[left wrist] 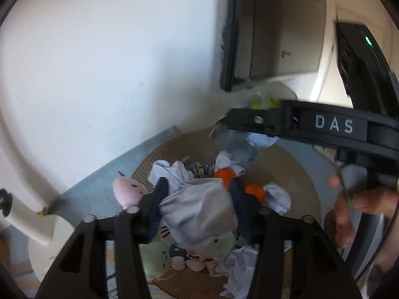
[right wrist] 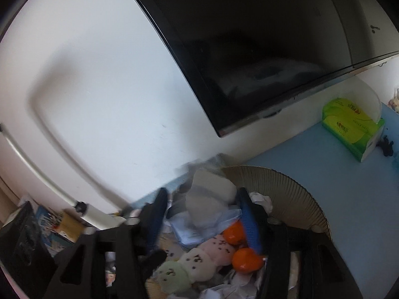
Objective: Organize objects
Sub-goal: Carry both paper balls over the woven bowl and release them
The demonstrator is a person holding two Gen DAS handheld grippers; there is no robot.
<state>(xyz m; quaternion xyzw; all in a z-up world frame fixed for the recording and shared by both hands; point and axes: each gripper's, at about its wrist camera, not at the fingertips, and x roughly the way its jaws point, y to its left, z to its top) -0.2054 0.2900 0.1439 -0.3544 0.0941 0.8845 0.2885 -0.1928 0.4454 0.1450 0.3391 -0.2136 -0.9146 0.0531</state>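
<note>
In the left wrist view my left gripper (left wrist: 197,196) is shut on a grey crumpled cloth (left wrist: 199,211) and holds it above a round woven basket (left wrist: 294,172). The basket holds plush toys (left wrist: 127,190), crumpled white paper (left wrist: 278,198) and oranges (left wrist: 255,191). My right gripper (right wrist: 202,211) hovers over the same basket (right wrist: 286,186); a grey and pale blue bundle (right wrist: 212,199) lies between its fingers, and whether they press it is unclear. The right gripper's body marked DAS (left wrist: 334,127) crosses the upper right of the left wrist view.
A black TV screen (right wrist: 249,49) hangs on the white wall above a blue tabletop (right wrist: 311,154). A green tissue box (right wrist: 354,127) stands at the right. A white tube (right wrist: 97,214) runs along the wall at the left, above boxes (right wrist: 67,224).
</note>
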